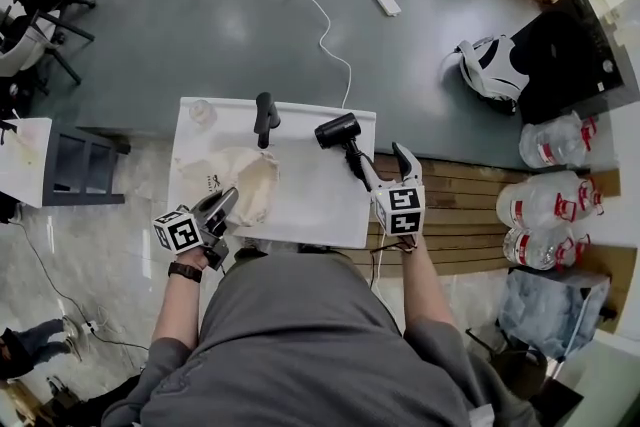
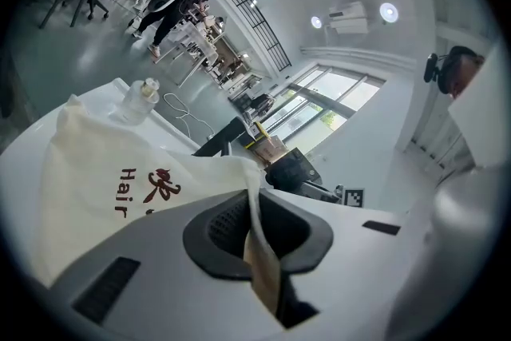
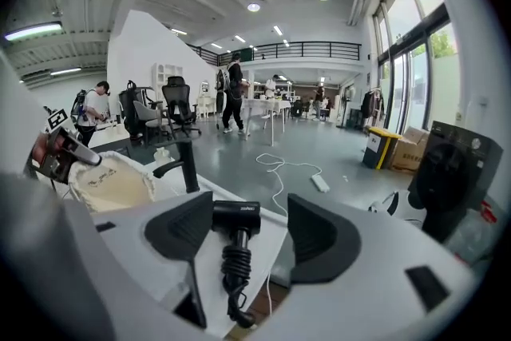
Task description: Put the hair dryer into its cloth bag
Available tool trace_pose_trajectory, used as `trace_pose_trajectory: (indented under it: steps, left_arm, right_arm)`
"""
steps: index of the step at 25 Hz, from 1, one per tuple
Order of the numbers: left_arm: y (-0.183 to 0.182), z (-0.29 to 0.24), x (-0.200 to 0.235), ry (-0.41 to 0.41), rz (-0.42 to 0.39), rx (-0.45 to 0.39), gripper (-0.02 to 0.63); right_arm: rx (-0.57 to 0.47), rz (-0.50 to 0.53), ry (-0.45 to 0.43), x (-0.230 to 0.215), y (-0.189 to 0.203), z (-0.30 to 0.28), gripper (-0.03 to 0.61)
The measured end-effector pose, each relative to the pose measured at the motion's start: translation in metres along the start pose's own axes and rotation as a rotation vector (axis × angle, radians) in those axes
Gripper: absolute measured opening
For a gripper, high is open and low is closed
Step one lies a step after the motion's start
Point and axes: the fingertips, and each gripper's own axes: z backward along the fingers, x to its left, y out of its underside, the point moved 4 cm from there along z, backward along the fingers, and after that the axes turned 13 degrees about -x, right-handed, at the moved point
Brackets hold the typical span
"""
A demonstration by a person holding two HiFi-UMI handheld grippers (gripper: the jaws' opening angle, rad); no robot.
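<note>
A black hair dryer lies on the right part of the white table, its cord wound round the handle. My right gripper is open just on the near side of it. In the right gripper view the dryer shows between the two spread jaws, touching neither. A cream cloth bag with red and brown print lies on the table's left part. My left gripper is shut on the bag's near edge, and the fabric hangs pinched between the pads.
A black upright stand and a small clear bottle stand at the table's far edge. A white power strip with its cable lies on the floor beyond. Large water bottles sit right of the wooden planks. A dark shelf stands to the left.
</note>
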Motion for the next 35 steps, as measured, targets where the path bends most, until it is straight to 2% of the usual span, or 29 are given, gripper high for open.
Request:
trace_pose_trajectory:
  steps: [9, 20, 32, 35]
  left_arm:
    - [0.001, -0.003, -0.004, 0.000, 0.011, 0.005, 0.023]
    - [0.003, -0.002, -0.006, -0.007, 0.022, 0.011, 0.023]
    - [0.006, 0.000, -0.008, 0.001, 0.028, 0.032, 0.025]
    - [0.006, 0.000, -0.008, 0.002, 0.029, 0.034, 0.025]
  right_arm:
    - [0.181, 0.022, -0.081, 0.015, 0.059, -0.047, 0.279]
    - [0.307, 0.031, -0.130, 0.024, 0.101, -0.072, 0.279]
    - [0.469, 0.018, -0.128, 0.025, 0.148, -0.093, 0.279]
    - [0.487, -0.006, -0.122, 0.024, 0.158, -0.096, 0.261]
